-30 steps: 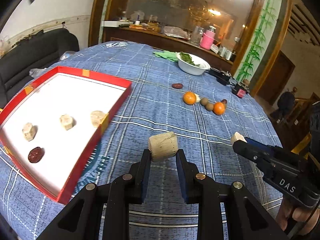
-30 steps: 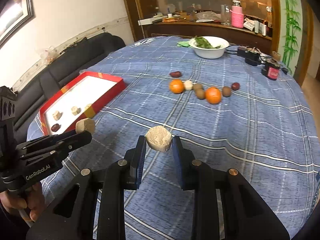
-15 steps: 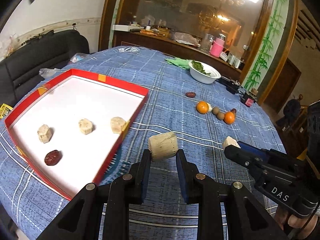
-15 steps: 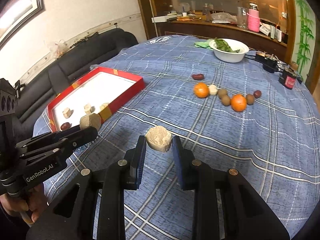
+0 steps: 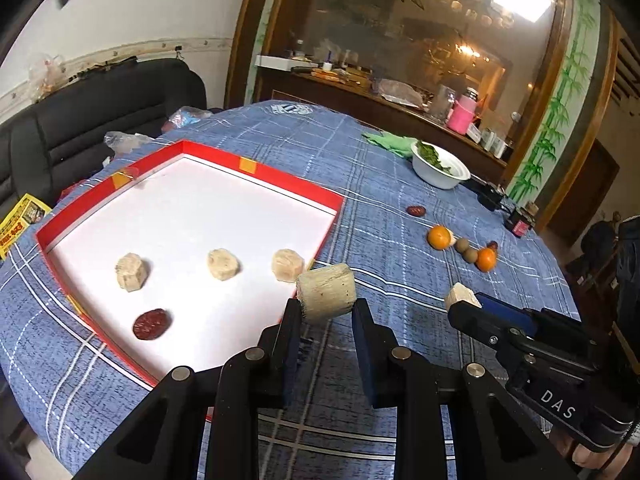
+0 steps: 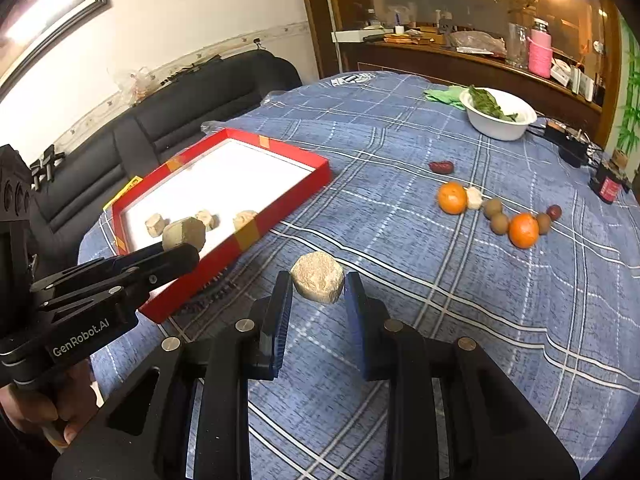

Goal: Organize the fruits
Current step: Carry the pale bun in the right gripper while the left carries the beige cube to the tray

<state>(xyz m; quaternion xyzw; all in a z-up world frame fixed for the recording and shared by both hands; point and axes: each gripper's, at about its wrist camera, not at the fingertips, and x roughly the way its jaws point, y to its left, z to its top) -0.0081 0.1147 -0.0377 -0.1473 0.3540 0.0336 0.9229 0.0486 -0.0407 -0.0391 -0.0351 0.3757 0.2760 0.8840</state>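
Your left gripper has its jaws clamped on a pale beige cylinder chunk, rough and fibrous on its side with a flat cut end, held in the air at the near right edge of the red tray. Your right gripper pinches a second chunk, rounder and grainy, tan on its cut face, above the blue checked worktop just right of the tray.

Inside the tray, on its white floor, three similar beige pieces lie in a row, and a dark red date sits nearer to you on the left. Far right on the worktop a loose line of fruit remains: two oranges, small brown round fruits, another beige piece and two red dates. A white bowl of green leaves stands beyond them.

Compared with a second ago, both grippers have shifted toward the tray: in the left wrist view the tray now fills more of the middle and the held cylinder overlaps its near right wall, where before it hung over cloth. The grips on both chunks are unchanged.
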